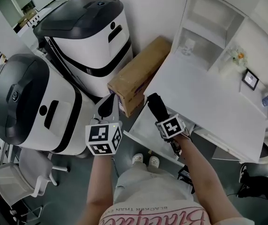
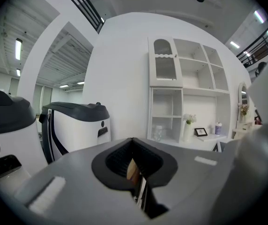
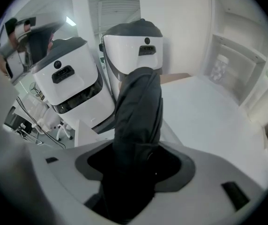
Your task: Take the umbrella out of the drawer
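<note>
A folded black umbrella (image 1: 156, 106) is held by my right gripper (image 1: 165, 120), whose jaws are shut on it. It is raised above the open white drawer (image 1: 143, 131) that sticks out under the desk. In the right gripper view the umbrella (image 3: 138, 107) fills the space between the jaws of the right gripper (image 3: 136, 165) and runs forward over the desk's corner. My left gripper (image 1: 107, 106) hangs to the left of the drawer, apart from the umbrella. Seen in its own view, the left gripper (image 2: 133, 154) has its pads together with nothing between them.
The white desk (image 1: 204, 102) carries a shelf unit (image 1: 209, 22) and a small picture frame (image 1: 250, 79). A cardboard box (image 1: 138, 74) leans at the desk's left corner. Two large white and black machines (image 1: 87, 32) (image 1: 26, 102) stand to the left. A chair (image 1: 26, 172) is at lower left.
</note>
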Available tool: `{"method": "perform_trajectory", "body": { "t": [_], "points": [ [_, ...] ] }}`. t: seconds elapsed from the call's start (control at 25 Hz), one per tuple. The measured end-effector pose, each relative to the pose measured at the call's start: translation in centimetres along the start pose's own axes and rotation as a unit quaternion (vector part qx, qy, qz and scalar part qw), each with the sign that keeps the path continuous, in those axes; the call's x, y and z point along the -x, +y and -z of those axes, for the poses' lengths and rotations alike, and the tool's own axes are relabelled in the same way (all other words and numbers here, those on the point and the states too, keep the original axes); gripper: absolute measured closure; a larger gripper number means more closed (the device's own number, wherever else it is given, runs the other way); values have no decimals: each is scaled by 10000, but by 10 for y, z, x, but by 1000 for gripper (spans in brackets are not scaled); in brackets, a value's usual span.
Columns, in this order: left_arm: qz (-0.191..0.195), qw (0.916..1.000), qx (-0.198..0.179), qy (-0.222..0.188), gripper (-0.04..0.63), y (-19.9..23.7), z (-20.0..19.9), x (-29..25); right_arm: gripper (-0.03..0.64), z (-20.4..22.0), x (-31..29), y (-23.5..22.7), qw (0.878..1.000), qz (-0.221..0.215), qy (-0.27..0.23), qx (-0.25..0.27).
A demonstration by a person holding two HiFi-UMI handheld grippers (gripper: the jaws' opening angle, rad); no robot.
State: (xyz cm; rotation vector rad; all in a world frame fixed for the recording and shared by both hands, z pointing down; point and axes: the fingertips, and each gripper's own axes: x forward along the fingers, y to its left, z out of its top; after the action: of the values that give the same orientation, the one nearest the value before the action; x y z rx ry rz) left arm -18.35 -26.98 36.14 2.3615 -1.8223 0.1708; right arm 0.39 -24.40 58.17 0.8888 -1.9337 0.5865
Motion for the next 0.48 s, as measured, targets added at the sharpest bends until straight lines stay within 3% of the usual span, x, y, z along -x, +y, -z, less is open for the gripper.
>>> {"method": "perform_trajectory", "body": {
  "t": [0.48],
  "points": [
    [81, 9989, -95, -458, 586, -9, -40, 3, 353, -35, 55, -13, 9959, -139, -872, -206]
  ]
}}
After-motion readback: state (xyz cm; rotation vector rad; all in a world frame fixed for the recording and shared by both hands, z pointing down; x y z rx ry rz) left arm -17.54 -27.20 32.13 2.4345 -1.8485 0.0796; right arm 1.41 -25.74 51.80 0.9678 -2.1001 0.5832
